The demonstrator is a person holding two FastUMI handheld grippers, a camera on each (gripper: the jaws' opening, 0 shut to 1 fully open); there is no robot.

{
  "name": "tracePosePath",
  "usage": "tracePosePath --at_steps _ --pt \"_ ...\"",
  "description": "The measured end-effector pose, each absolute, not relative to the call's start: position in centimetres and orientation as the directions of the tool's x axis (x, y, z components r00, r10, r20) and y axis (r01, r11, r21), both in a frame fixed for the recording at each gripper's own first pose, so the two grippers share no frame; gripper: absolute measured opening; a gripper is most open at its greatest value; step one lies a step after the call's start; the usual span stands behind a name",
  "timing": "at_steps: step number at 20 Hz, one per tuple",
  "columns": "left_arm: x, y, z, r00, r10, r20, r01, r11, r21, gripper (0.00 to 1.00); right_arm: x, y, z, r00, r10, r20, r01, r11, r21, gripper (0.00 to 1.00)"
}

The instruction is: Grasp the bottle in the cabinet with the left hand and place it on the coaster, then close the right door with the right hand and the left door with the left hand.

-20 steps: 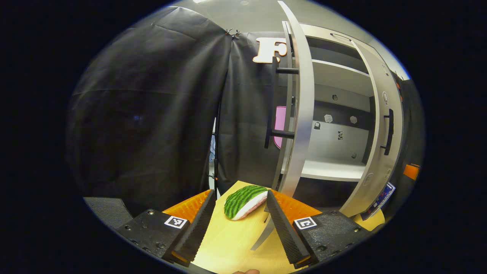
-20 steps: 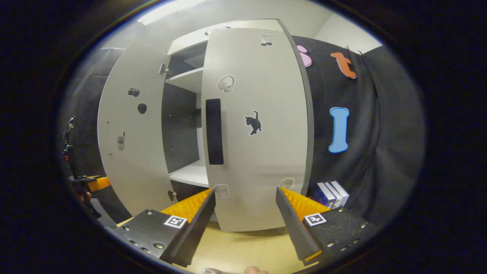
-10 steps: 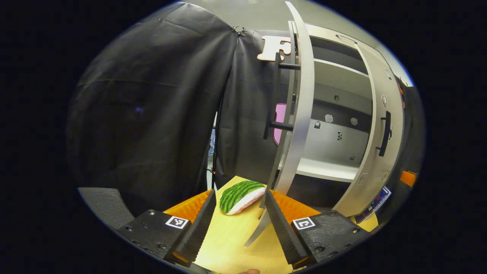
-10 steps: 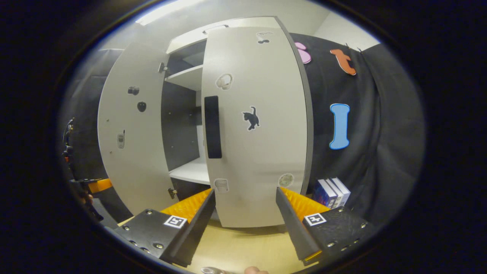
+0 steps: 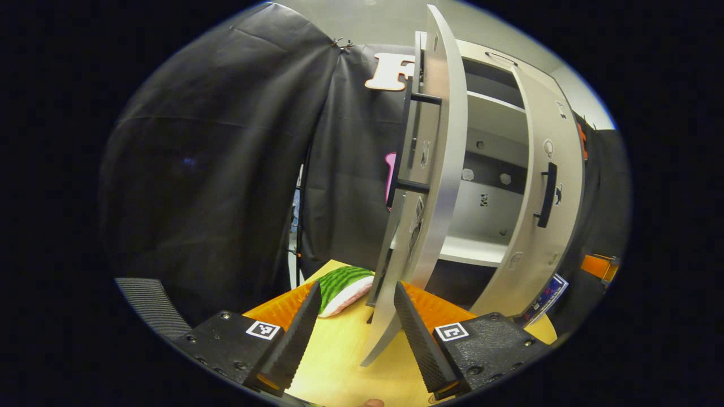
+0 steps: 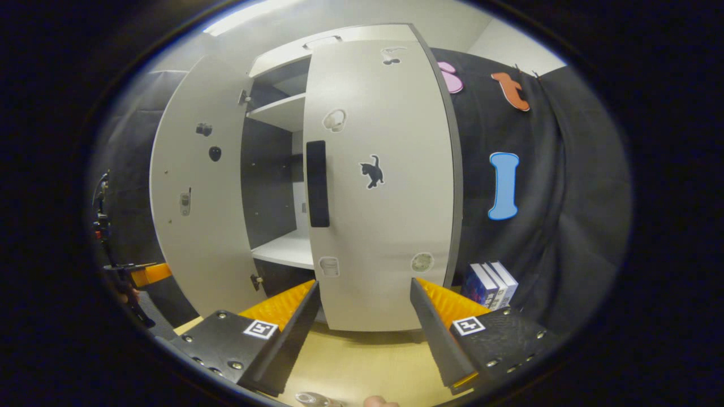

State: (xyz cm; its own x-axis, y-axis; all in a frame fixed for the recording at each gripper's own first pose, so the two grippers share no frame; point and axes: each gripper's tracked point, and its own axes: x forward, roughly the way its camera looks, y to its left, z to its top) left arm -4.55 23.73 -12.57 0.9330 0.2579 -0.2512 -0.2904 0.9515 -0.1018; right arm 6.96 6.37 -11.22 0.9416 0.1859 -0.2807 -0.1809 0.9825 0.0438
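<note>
In the left gripper view, the left gripper (image 5: pixel 353 328) has its fingers spread wide, holding nothing, with the left door (image 5: pixel 438 169) seen edge-on between them, standing open. A striped green wedge (image 5: pixel 342 282) lies on the bench (image 5: pixel 339 362). In the right gripper view, the right gripper (image 6: pixel 365 333) gapes empty before the pale right door (image 6: pixel 384 186), nearly closed, bearing stickers and a dark handle (image 6: pixel 318 183).

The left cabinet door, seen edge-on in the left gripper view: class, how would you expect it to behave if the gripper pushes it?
The left cabinet door looks like a flat rigid panel, so it should probably swing as one piece without flexing. It appears thin-edged, so the open left gripper might slip off that edge; pressing its broad face seems safer.
</note>
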Motion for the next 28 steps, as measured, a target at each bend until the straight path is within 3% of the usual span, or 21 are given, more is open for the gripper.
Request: tracePosePath --at_steps 3,4,5,8,9,10,17,28 --pt "-4.1 21.7 -12.9 0.942 0.213 -0.259 -0.248 0.963 -0.108 0.84 6.8 5.7 -11.3 0.943 0.176 -0.284 -0.174 0.984 0.032 0.96" --pt "-3.9 21.0 -12.9 0.945 0.197 -0.262 -0.232 0.967 -0.108 0.79 6.7 5.3 -11.2 0.944 0.169 -0.282 -0.168 0.985 0.028 0.96" --pt "-3.7 20.4 -12.8 0.948 0.18 -0.264 -0.214 0.971 -0.108 0.84 6.7 5.0 -11.1 0.946 0.163 -0.28 -0.161 0.986 0.028 0.96" --pt "-2.8 18.4 -13.1 0.954 0.128 -0.272 -0.164 0.98 -0.113 0.84 6.5 4.1 -11.1 0.949 0.148 -0.279 -0.143 0.989 0.038 0.96" --pt "-2.5 17.8 -13.1 0.955 0.112 -0.275 -0.148 0.983 -0.113 0.79 6.4 4.0 -11.1 0.95 0.143 -0.279 -0.137 0.99 0.04 0.96" --pt "-2.2 17.3 -13.2 0.956 0.098 -0.277 -0.133 0.985 -0.112 0.84 6.3 3.7 -11.1 0.95 0.137 -0.28 -0.131 0.991 0.041 0.96" --pt "-0.3 11.8 -13.7 0.955 -0.046 -0.294 0.01 0.992 -0.124 0.85 5.8 1.9 -11.9 0.949 0.099 -0.301 -0.09 0.995 0.043 0.96" --pt "1.2 9.0 -13.3 0.954 -0.093 -0.285 0.071 0.994 -0.085 0.85 6.3 0.4 -12.1 0.95 0.078 -0.302 -0.066 0.997 0.05 0.97"
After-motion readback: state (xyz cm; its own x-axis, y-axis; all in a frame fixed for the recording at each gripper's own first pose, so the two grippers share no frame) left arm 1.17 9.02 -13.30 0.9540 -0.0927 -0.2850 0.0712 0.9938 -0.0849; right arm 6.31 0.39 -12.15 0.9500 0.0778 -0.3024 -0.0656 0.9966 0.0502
